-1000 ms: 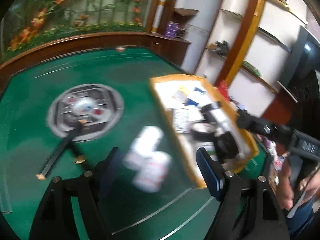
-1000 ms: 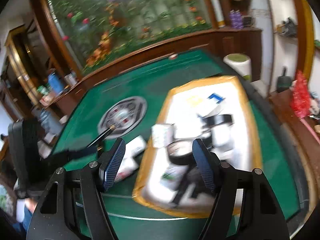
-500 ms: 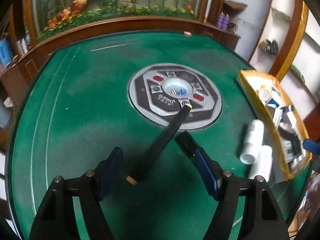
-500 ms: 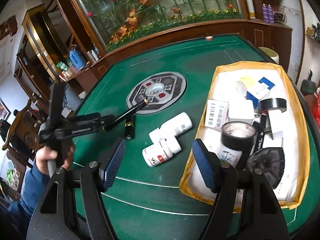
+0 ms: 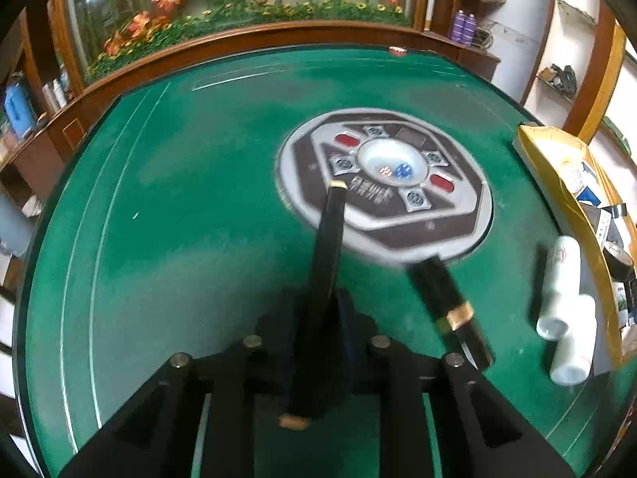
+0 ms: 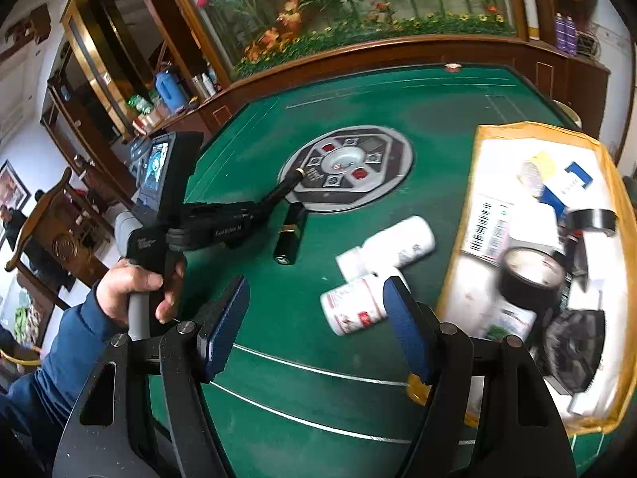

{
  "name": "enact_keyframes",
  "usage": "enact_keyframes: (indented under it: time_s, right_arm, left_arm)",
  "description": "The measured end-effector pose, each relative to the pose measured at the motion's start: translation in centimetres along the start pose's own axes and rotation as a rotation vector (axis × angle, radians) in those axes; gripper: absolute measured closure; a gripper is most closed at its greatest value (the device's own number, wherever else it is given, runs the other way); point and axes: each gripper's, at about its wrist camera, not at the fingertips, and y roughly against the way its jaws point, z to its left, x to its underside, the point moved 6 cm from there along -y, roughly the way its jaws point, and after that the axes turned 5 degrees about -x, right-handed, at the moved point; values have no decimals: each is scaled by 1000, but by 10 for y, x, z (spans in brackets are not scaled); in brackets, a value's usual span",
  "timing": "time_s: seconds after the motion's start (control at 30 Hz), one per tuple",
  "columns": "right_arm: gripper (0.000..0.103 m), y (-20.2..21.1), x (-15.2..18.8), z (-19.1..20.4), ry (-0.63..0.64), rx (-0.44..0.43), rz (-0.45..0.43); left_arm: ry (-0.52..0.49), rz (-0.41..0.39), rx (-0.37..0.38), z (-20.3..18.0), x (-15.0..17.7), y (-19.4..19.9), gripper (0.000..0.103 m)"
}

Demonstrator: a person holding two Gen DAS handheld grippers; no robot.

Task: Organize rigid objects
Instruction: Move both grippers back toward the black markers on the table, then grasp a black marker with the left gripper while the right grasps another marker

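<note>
The green counter (image 6: 358, 79) takes most of both views, with wooden edges around it and a wall of flowers behind. In its middle sits a round control panel (image 5: 388, 183) with a clear dome and red buttons. At the right side of the counter stands a yellow tray (image 6: 481, 135), and inside it lie a roll of black tape (image 6: 531, 275), a second black roll (image 6: 593, 219), a white box with a barcode (image 6: 487, 227), a blue and white box (image 6: 569, 181) and other small things that are too blurred to name. On the felt just beside the tray lie two white bottles (image 6: 386, 245), touching each other, one with a red label. A short black tube with a gold ring (image 6: 290, 235) lies near them, at the edge of the panel. The left tongs (image 5: 324, 318) have just been closing, and now they grip a long black stick with gold ends (image 5: 328, 247), which points forward onto the panel and lies between the fingers along their length. In the right wrist view a hand (image 6: 135, 286) in a blue sleeve holds the handle of this left tool. The right tongs (image 6: 316, 318) stand wide open above the counter, with nothing between them, and the bottle with the red label lies just in front of them.
</note>
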Motion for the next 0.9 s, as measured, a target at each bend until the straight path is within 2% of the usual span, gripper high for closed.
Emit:
enact_keyframes:
  time_s: [0.1,0.17,0.3,0.37,0.43,0.5,0.53,0.57,0.6,0.67,0.9]
  right_arm:
    - [33,-17,-6,9,9,-9,28]
    - [33,-49,-14,22,46,10,68]
    - [33,-77,-22,30,73,44,101]
    - [40,-96,-27,32,101,104,125]
    - [42,-115,-31,32,101,129,154]
    - [57,-130,-33,26,103,169,178]
    - [57,-134,-33,24,102,182,190]
    - [63,-141,-31,21,99,188,205]
    - [74,-143,-30,21,111,195,198]
    - [85,-142,-30,21,152,233,187]
    - [86,-130,-35,17,108,121,118]
  left_arm:
    - [38,8,-30,11,8,4,87]
    - [53,6,-27,14,6,1,87]
    - [41,-9,-34,15,4,-1,86]
    - [45,-10,-28,16,3,0,86]
    - [42,-15,-25,17,2,0,86]
    - [25,-22,-33,15,2,1,86]
    - [25,-24,-34,15,2,2,86]
    - [25,-25,-34,15,2,2,86]
    - [26,-24,-32,16,2,2,86]
    - [35,-20,-26,17,1,2,86]
    - [17,-37,-53,11,-1,3,90]
